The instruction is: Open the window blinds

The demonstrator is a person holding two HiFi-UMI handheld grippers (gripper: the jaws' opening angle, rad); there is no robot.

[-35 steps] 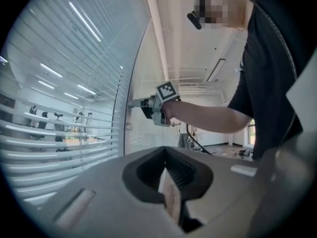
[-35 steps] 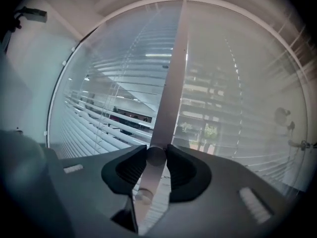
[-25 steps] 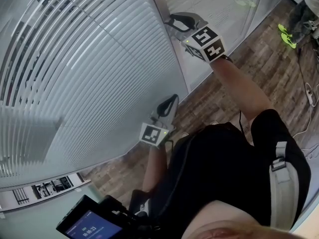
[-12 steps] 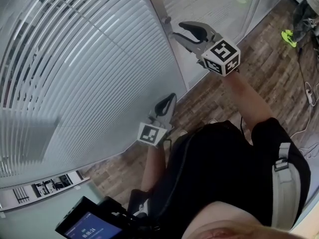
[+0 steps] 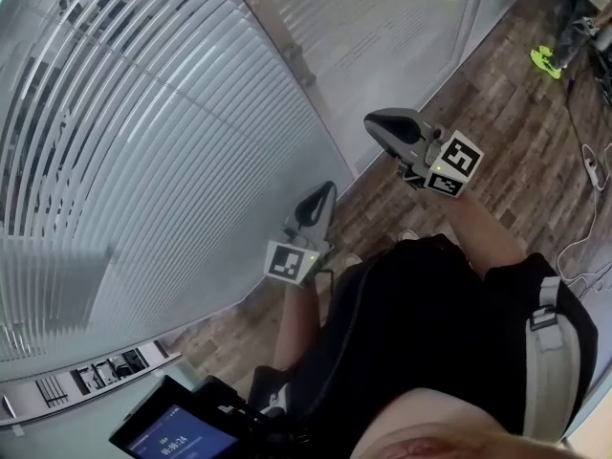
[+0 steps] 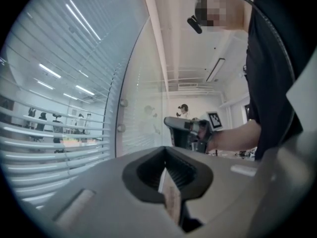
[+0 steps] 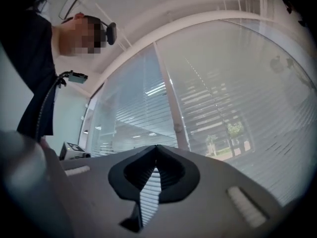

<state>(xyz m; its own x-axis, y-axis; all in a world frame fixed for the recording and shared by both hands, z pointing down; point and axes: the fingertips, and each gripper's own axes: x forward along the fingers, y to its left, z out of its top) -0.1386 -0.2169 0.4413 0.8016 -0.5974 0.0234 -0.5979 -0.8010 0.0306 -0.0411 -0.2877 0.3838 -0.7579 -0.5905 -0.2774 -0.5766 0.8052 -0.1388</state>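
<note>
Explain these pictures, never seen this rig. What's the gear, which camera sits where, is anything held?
There is no robot here. A person holds a two-jaw gripper in each hand. The wide picture comes from a camera on the person's head, looking steeply down. It shows the left gripper and the right gripper, each with a marker cube that is part of it. The other two pictures come from a camera riding on each gripper, looking along its jaws. There is no table. The person stands on a wooden floor facing window blinds, and you can see through between the slats. Both pairs of jaws are shut and hold nothing. The right ones have just closed with nothing between them.
</note>
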